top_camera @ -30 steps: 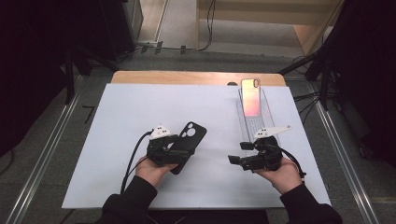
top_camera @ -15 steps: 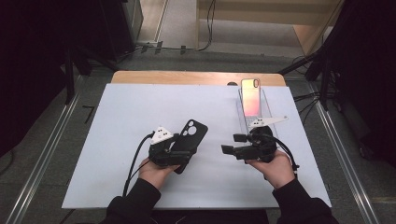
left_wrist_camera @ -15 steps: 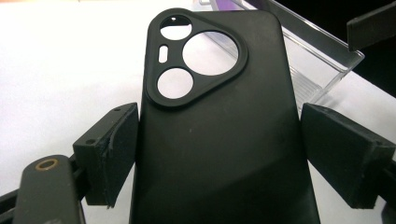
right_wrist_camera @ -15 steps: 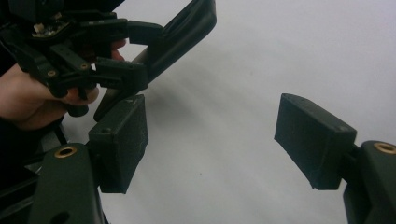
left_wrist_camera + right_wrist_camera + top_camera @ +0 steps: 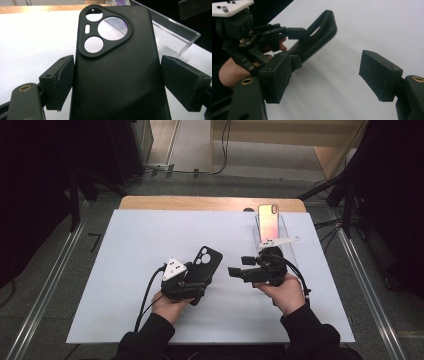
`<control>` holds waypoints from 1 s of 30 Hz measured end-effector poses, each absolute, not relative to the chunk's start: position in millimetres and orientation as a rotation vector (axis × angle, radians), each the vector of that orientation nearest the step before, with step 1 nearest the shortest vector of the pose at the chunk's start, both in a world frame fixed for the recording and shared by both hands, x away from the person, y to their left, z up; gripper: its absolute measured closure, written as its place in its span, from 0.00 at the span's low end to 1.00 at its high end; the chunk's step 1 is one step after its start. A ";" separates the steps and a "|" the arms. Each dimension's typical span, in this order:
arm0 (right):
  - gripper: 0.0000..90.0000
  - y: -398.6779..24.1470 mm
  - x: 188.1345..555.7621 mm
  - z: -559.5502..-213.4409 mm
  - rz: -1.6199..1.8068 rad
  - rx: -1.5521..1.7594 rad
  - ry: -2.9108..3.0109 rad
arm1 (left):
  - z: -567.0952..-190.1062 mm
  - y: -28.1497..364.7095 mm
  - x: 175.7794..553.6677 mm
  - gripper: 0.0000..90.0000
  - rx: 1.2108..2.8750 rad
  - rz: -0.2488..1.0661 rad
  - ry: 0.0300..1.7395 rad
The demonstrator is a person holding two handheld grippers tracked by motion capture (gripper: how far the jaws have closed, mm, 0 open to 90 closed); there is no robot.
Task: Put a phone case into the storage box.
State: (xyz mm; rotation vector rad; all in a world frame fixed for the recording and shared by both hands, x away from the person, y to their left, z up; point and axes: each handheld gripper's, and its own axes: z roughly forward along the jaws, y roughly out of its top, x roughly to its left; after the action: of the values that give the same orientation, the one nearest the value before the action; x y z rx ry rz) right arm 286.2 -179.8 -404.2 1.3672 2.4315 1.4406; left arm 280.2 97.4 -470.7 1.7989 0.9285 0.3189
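Note:
A black phone case with a big three-cornered camera cut-out is held tilted off the white mat. My left gripper is shut on it, its pads pressing on the case's two long edges. My right gripper lies on its side just right of the case and points left at it. Its jaws are open, with nothing but bare mat between them. The right gripper view has the case edge-on, held in the left gripper.
A phone with a pinkish-orange screen leans in a clear plastic stand at the back right, just behind my right hand. The white mat covers the wooden table. Dark floor and metal rails lie on both sides.
My right gripper has moved left and slightly up, from near the mat's right side to close beside the case. The left gripper and case have stayed still.

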 end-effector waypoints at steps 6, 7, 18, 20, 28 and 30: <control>0.27 -166.1 293.9 -402.0 1.409 1.368 2.428 | -472.1 94.3 278.0 0.16 1.781 0.326 0.903; 0.27 -164.5 294.8 -401.8 1.406 1.368 2.427 | -472.0 94.2 277.3 0.16 1.775 0.336 0.897; 0.26 -155.9 306.1 -403.5 1.426 1.407 2.437 | -474.7 89.9 272.4 0.16 1.745 0.374 0.855; 0.26 -154.4 308.3 -403.4 1.426 1.416 2.440 | -474.7 89.2 271.6 0.16 1.741 0.375 0.849; 0.27 -143.5 318.2 -406.3 1.406 1.436 2.451 | -474.2 88.4 269.4 0.16 1.720 0.379 0.837; 0.28 -140.9 320.5 -407.4 1.398 1.445 2.456 | -473.7 88.8 269.2 0.16 1.720 0.376 0.837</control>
State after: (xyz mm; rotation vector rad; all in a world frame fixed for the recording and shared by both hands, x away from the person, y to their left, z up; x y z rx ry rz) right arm 320.5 -140.9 -407.4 1.4448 2.4565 1.3985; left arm 269.2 88.8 -473.7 1.7200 0.8368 0.3764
